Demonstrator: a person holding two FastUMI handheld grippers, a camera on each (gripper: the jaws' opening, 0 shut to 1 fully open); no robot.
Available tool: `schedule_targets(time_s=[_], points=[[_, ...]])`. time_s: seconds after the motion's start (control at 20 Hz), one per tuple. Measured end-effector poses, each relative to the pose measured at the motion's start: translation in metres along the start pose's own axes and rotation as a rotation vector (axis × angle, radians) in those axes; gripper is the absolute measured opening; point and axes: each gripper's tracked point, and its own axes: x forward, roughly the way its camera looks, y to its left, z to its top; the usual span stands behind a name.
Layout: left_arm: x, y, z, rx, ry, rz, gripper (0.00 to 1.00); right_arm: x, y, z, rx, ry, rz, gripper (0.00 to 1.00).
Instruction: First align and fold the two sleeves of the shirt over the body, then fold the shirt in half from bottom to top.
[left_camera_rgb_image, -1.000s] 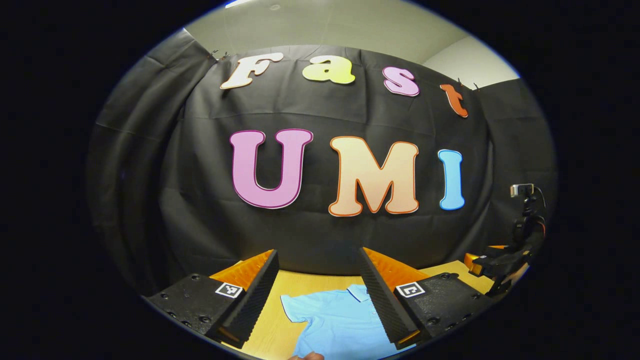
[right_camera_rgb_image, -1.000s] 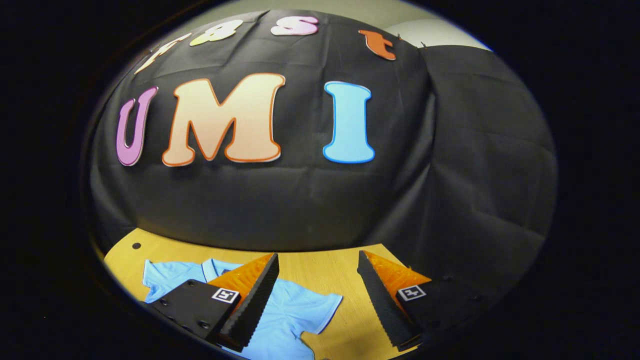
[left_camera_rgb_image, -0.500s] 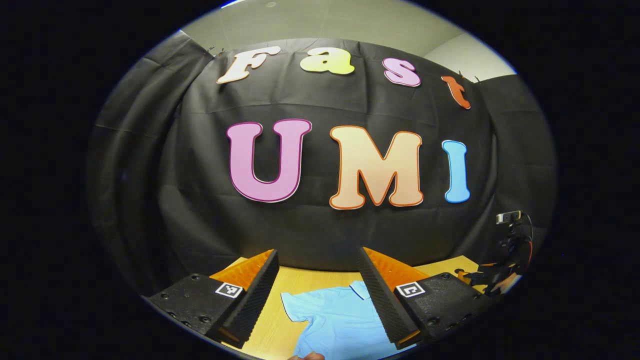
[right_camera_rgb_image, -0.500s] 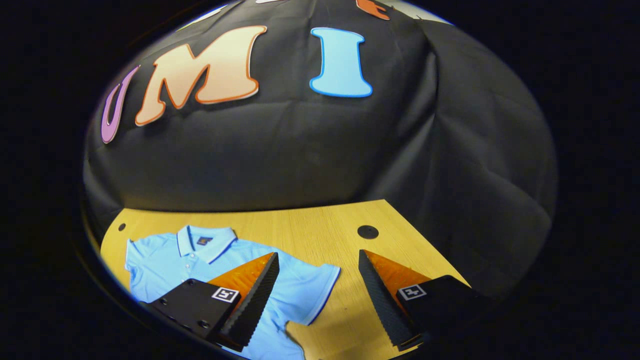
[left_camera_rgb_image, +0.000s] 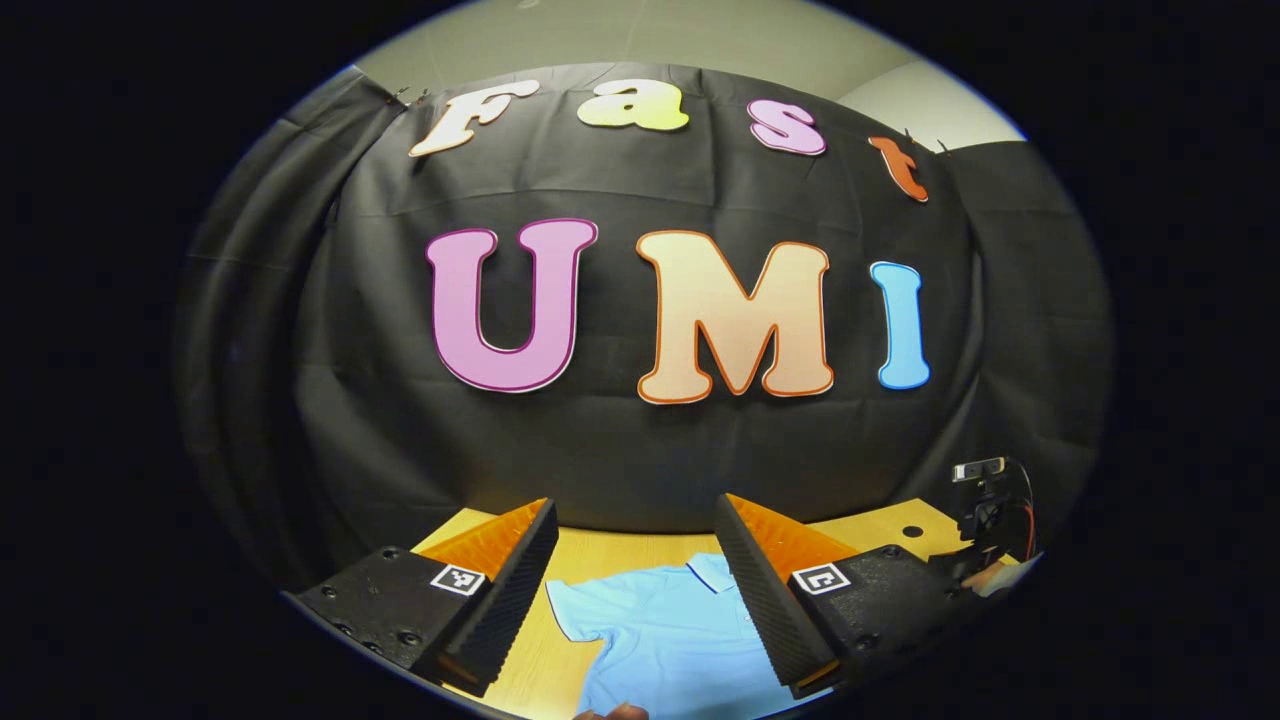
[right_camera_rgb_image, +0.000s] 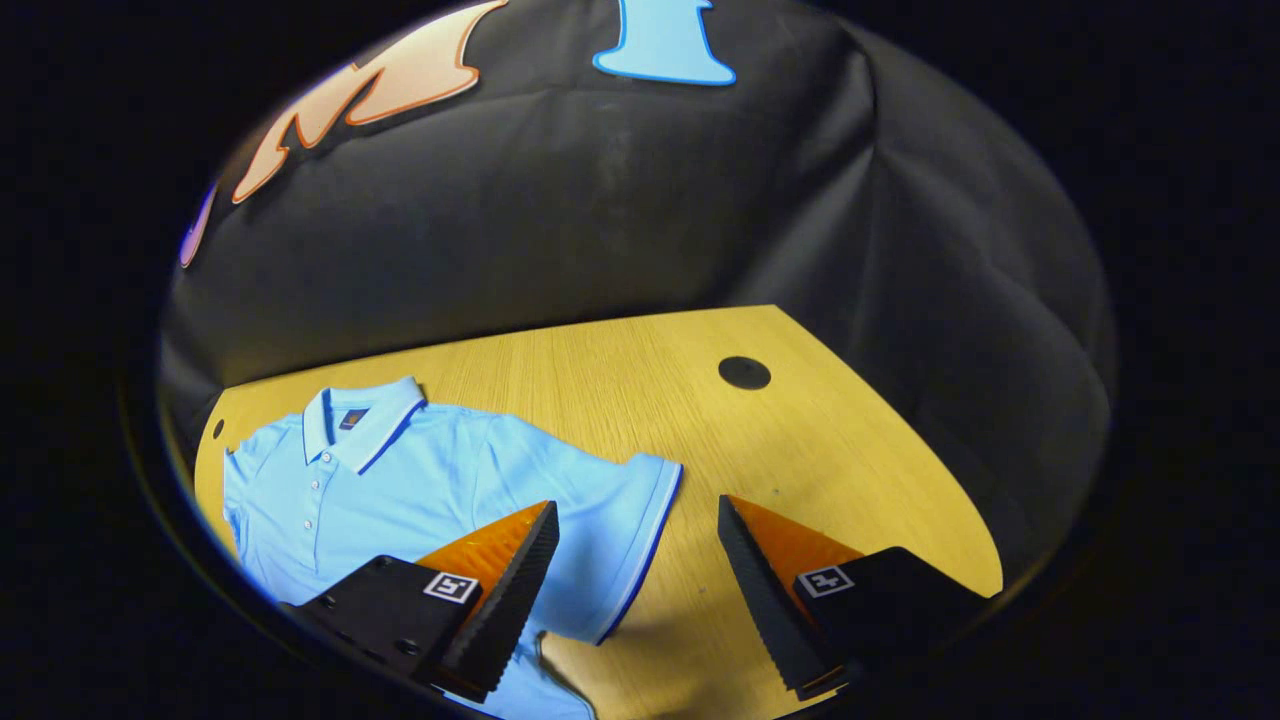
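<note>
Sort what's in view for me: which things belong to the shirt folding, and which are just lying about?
Part of the job:
light blue polo shirt, flat and unfolded
its sleeve ahead of the right gripper, jaws open
left gripper, jaws open above the shirt

Just there:
wooden table
round hole in the tabletop
small camera on a stand

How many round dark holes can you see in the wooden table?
2. One hole sits near the table's far right corner; another hole sits at the far left edge, beside the shirt. The shirt may cover more.

Shirt (left_camera_rgb_image: 665, 630) between spread fingers (left_camera_rgb_image: 515, 590) (flat)
</note>
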Motion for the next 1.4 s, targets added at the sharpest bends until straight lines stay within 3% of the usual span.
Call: schedule_targets(time_s=[0.4, 0.45, 0.6, 0.75, 0.8, 0.85, 0.9, 0.95, 1.0, 1.15, 1.4], points=[[0.009, 0.009, -0.015, -0.018, 0.046, 0.017, 0.95, 0.020, 0.003, -0.030, 0.026, 0.101, 0.004, 0.99], [0.010, 0.010, -0.017, -0.020, 0.046, 0.017, 0.95, 0.019, 0.002, -0.030, 0.038, 0.107, 0.006, 0.92], [0.012, 0.011, -0.019, -0.024, 0.051, 0.017, 0.95, 0.021, 0.005, -0.028, 0.061, 0.113, 0.012, 0.85], [0.013, 0.009, -0.020, -0.024, 0.053, 0.014, 0.95, 0.021, 0.005, -0.027, 0.069, 0.118, 0.028, 0.37], [0.013, 0.009, -0.020, -0.023, 0.053, 0.013, 0.95, 0.021, 0.005, -0.027, 0.070, 0.118, 0.029, 0.31], [0.013, 0.009, -0.020, -0.023, 0.054, 0.012, 0.95, 0.021, 0.008, -0.027, 0.061, 0.110, 0.031, 0.17], [0.013, 0.008, -0.020, -0.024, 0.054, 0.011, 0.95, 0.018, 0.011, -0.024, 0.044, 0.093, 0.025, 0.13], [0.013, 0.008, -0.019, -0.025, 0.054, 0.012, 0.95, 0.019, 0.016, -0.023, 0.033, 0.076, 0.035, 0.02], [0.013, 0.009, -0.019, -0.025, 0.054, 0.012, 0.95, 0.019, 0.027, -0.022, 0.034, 0.076, 0.068, 0.05], [0.011, 0.015, -0.019, -0.023, 0.051, 0.025, 0.95, 0.010, 0.051, -0.007, 0.044, 0.016, 0.120, 0.00], [0.009, 0.024, -0.021, -0.040, 0.059, 0.037, 0.96, -0.003, 0.078, 0.017, 0.089, -0.027, 0.166, 0.03]])
